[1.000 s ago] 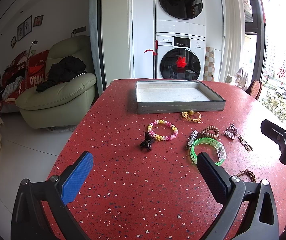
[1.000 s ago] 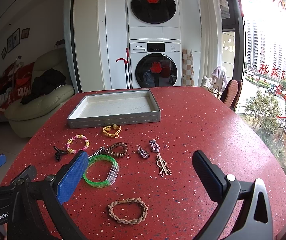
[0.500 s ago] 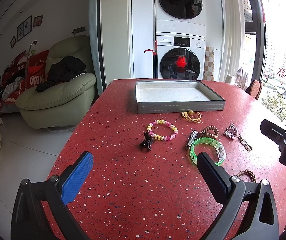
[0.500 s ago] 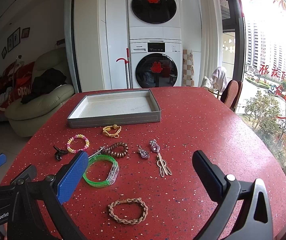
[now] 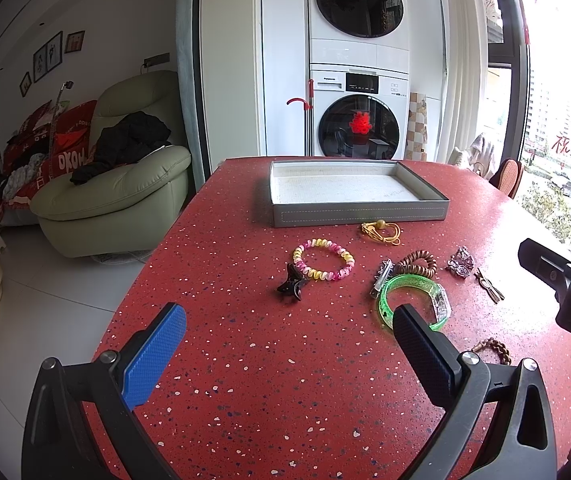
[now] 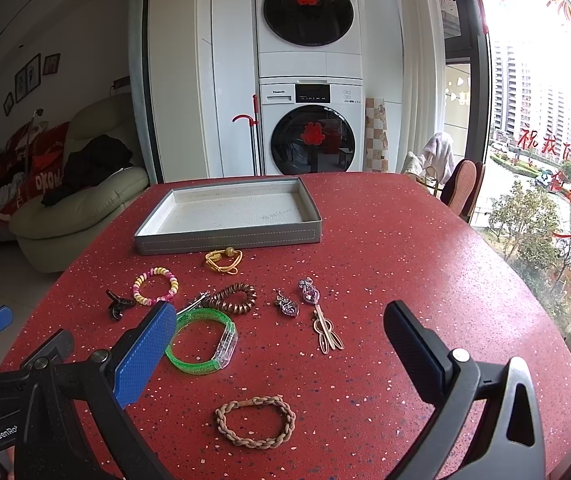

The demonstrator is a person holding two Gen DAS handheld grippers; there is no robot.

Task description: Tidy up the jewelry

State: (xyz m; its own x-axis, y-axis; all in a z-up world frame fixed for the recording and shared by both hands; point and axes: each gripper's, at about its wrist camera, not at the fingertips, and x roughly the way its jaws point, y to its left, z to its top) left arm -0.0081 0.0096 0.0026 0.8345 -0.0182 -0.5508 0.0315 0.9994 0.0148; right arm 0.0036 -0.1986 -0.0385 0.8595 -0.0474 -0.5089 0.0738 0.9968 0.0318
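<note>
A grey tray point(image 5: 359, 215) point(image 6: 229, 239) stands empty at the far side of the red table. In front of it lie a yellow cord bracelet point(image 6: 223, 260), a pink-yellow coil bracelet point(image 5: 323, 259) point(image 6: 155, 285), a black claw clip point(image 5: 290, 285) point(image 6: 117, 306), a brown coil bracelet point(image 6: 234, 298), a silver clip point(image 5: 383, 274), a green bangle point(image 5: 413, 300) point(image 6: 201, 340), two jewelled brooches point(image 6: 299, 298), a gold hairpin point(image 6: 326, 332) and a braided tan bracelet point(image 6: 255, 422). My left gripper point(image 5: 289, 328) is open above the table's near side. My right gripper point(image 6: 281, 328) is open above the braided bracelet.
The red speckled table point(image 5: 245, 360) curves away at its left edge. A green sofa point(image 5: 117, 200) with clothes stands at the left. Stacked washing machines point(image 5: 359, 112) stand behind the table. A chair point(image 6: 463, 188) and a window are at the right.
</note>
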